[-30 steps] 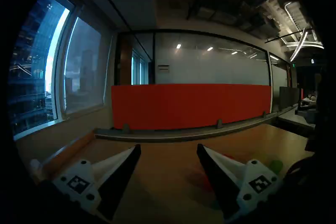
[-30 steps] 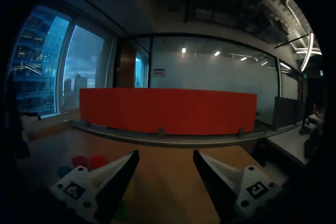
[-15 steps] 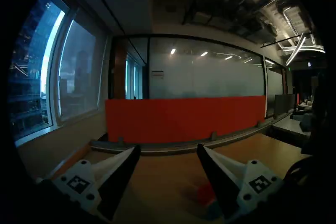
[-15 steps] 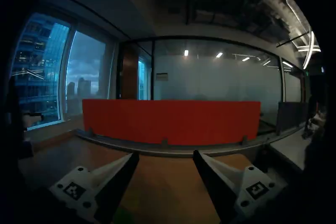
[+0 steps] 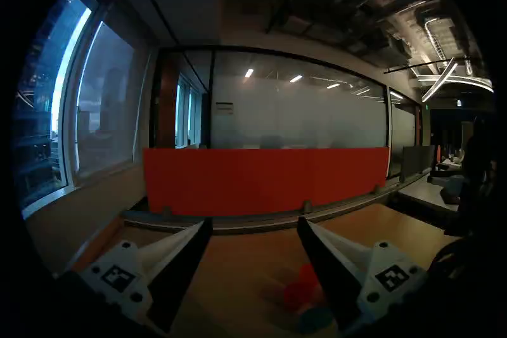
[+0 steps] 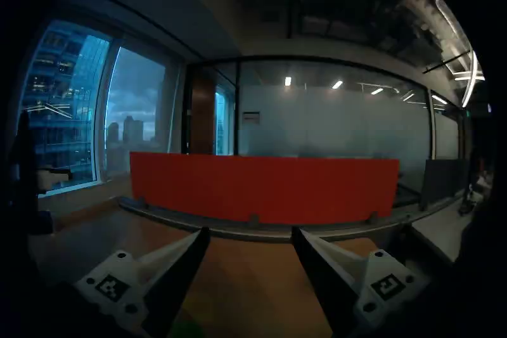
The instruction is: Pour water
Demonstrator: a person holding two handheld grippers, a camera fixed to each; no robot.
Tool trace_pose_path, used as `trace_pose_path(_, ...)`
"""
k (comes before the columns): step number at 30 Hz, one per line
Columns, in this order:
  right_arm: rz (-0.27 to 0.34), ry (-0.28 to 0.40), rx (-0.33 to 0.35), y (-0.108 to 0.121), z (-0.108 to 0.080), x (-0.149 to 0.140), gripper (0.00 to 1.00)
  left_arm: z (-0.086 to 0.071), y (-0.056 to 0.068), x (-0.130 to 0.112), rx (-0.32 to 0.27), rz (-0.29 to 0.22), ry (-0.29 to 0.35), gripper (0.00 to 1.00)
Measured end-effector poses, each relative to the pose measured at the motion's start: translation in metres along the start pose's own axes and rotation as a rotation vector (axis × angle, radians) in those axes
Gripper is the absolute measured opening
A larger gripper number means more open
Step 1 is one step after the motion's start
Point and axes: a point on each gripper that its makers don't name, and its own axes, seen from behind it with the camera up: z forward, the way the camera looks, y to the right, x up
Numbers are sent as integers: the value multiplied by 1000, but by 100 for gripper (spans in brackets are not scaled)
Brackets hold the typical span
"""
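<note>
My left gripper (image 5: 253, 233) is open above a wooden desk (image 5: 253, 262), with nothing between its white fingers. Low beside its right finger sit a red round object (image 5: 303, 287) and a blue one (image 5: 314, 320), both dim and blurred. In the right gripper view my right gripper (image 6: 250, 240) is also open and empty over the same desk (image 6: 253, 274). A small green object (image 6: 187, 328) peeks out at the bottom edge by its left finger. What these coloured objects are is too dark to tell.
A red partition screen (image 5: 266, 176) stands along the desk's far edge, with frosted glass wall (image 5: 298, 110) behind. Large windows (image 6: 70, 122) line the left side. A neighbouring desk (image 5: 424, 189) lies to the right.
Both views have tilted slightly upward. In the left gripper view the red and blue objects have come further into sight; in the right gripper view the red and blue discs have dropped out of sight.
</note>
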Motion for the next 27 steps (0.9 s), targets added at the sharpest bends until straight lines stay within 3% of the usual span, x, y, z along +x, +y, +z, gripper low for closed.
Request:
trace_pose_path(6,-3,-13,61,-8,1,-7,99,5,12,-1,-83,-20,-3,99)
trace_pose_path(12,0,-7,177,-28,-2,-4,100,9,18,-3,-144,-25,-9,99)
trace_pose_path(21,11,14,354,-59,-10,4,100,6,45,-7,-274,-9,-18,99)
trace_pose_path(27,-3,0,409,-67,-13,1,99,5,61,-12,-340,3,-24,99)
